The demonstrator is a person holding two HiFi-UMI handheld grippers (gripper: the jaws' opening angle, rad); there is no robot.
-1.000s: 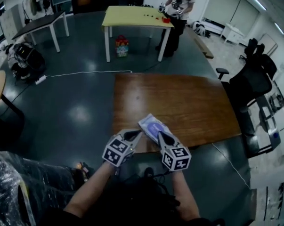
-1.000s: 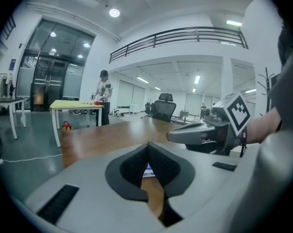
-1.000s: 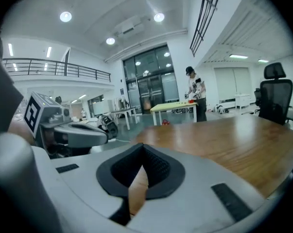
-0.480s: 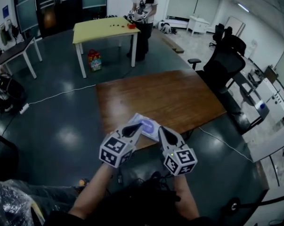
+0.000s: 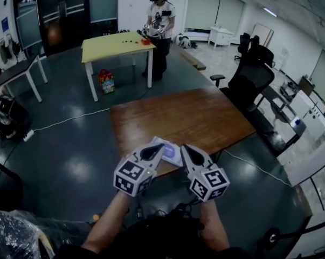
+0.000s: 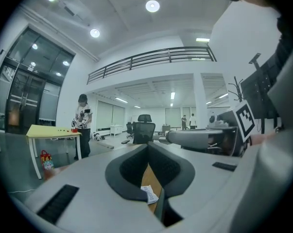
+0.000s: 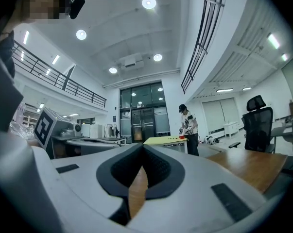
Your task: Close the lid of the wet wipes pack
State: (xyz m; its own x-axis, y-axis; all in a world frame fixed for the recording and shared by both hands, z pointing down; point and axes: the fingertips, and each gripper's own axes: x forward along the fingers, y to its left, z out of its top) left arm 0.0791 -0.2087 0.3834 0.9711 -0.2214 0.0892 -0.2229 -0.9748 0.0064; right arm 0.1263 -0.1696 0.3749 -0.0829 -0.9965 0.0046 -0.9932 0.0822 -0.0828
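The wet wipes pack (image 5: 171, 151), white with a blue-purple top, lies at the near edge of the brown wooden table (image 5: 189, 117). I cannot tell how its lid stands. My left gripper (image 5: 160, 147) is shut, its tip over the pack's left edge. My right gripper (image 5: 184, 149) is shut too, its tip at the pack's right edge. In the left gripper view the gripper (image 6: 147, 147) has its jaws together, and a small white printed scrap (image 6: 149, 194) shows in the gap below them. The right gripper (image 7: 142, 148) holds nothing; only wood shows below its jaws.
A black office chair (image 5: 249, 73) stands at the table's far right corner. A person (image 5: 158, 20) works at a yellow table (image 5: 116, 42) further back. A white cable (image 5: 70, 117) runs across the dark floor on the left.
The head view has swung, so the room sits differently in frame. Both grippers stay shut at the pack, drawn slightly nearer me; the pack has not moved on the table.
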